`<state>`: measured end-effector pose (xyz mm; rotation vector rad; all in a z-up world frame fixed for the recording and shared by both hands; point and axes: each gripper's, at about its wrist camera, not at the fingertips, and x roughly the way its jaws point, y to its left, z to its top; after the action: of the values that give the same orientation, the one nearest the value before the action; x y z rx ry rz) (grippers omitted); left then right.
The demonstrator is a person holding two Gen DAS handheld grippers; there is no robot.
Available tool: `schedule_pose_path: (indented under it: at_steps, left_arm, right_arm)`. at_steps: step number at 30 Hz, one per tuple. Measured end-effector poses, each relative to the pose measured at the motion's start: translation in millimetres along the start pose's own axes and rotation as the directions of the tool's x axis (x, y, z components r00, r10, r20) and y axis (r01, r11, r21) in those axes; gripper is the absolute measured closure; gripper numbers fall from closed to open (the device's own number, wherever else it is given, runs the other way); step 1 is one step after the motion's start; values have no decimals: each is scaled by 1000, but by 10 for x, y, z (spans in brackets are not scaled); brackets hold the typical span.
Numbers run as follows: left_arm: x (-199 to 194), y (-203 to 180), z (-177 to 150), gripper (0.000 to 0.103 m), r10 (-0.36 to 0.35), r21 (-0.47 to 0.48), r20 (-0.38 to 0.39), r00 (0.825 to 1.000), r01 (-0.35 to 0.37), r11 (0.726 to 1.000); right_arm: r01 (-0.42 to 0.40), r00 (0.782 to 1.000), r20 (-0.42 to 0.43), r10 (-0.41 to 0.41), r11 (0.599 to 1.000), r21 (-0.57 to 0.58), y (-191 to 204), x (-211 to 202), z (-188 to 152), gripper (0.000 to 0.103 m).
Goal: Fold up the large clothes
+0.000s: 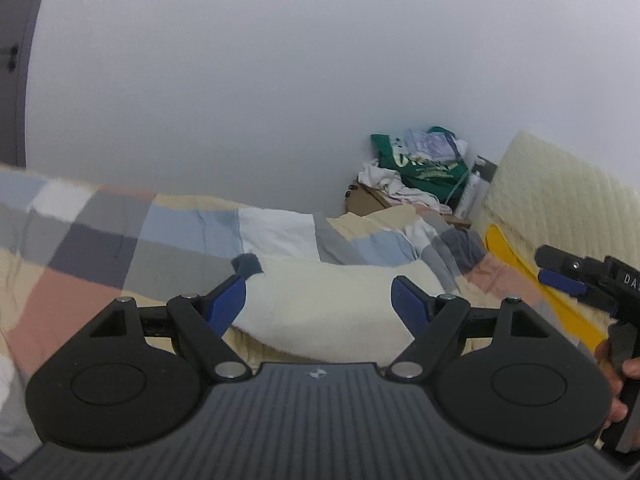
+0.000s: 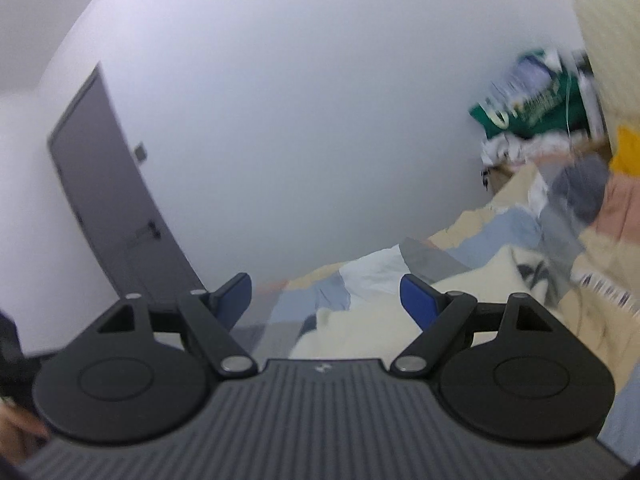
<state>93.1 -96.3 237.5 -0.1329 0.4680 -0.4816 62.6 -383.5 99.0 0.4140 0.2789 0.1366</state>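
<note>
Cream fleece garment [image 1: 336, 308] lies spread on the bed, on top of a patchwork quilt [image 1: 172, 240] of blue, grey, pink, beige and white squares. In the left wrist view the left gripper [image 1: 320, 300] hangs just above the near edge of the garment with its blue pads [image 1: 226, 304] wide apart and nothing between them. A small dark grey patch of cloth [image 1: 247, 264] shows at the garment's far left corner. The right gripper [image 1: 560, 276] comes in from the right edge, held in a hand [image 1: 612, 380]; its jaws stand slightly apart and empty. Beside it lies a yellow piece [image 1: 520, 264] against a ribbed cream cushion [image 1: 560, 192].

In the blurred right wrist view the right gripper [image 2: 326, 300] is also spread wide, empty, above the cream garment [image 2: 360, 324]. A heap of clothes with a green shirt [image 1: 428, 168] sits on a cardboard box in the corner, by the white wall [image 1: 280, 80]. A grey door [image 2: 112, 200] stands at left.
</note>
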Motion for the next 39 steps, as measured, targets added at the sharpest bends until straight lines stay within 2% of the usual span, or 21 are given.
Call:
schedule_pose_path:
  at_steps: [6, 13, 21, 29, 36, 39]
  left_arm:
    - [-145, -194, -291, 20, -10, 74, 18, 1000, 9, 997]
    - [-209, -240, -566, 20, 41, 126, 66, 997, -49, 991]
    - [-245, -193, -862, 20, 35, 138, 53, 998, -42, 990]
    - [-278, -138, -964, 20, 27, 125, 47, 999, -33, 992]
    - [-256, -54, -1002, 20, 27, 118, 27, 999, -30, 993]
    - [-267, -34, -1008, 20, 6, 97, 20, 1000, -7, 995]
  right_arm:
    - [39, 999, -10, -40, 994, -101, 288, -252, -267, 19]
    - [103, 994, -26, -109, 978, -179, 429, -362, -617, 20]
    - [163, 982, -58, -179, 964, -212, 513, -351, -915, 20]
    - [211, 970, -75, -233, 952, -223, 642, -360, -1114, 20]
    - [226, 965, -82, -251, 946, -235, 692, -306, -1109, 20]
    - [230, 963, -85, -256, 944, -239, 705, -293, -1119, 20]
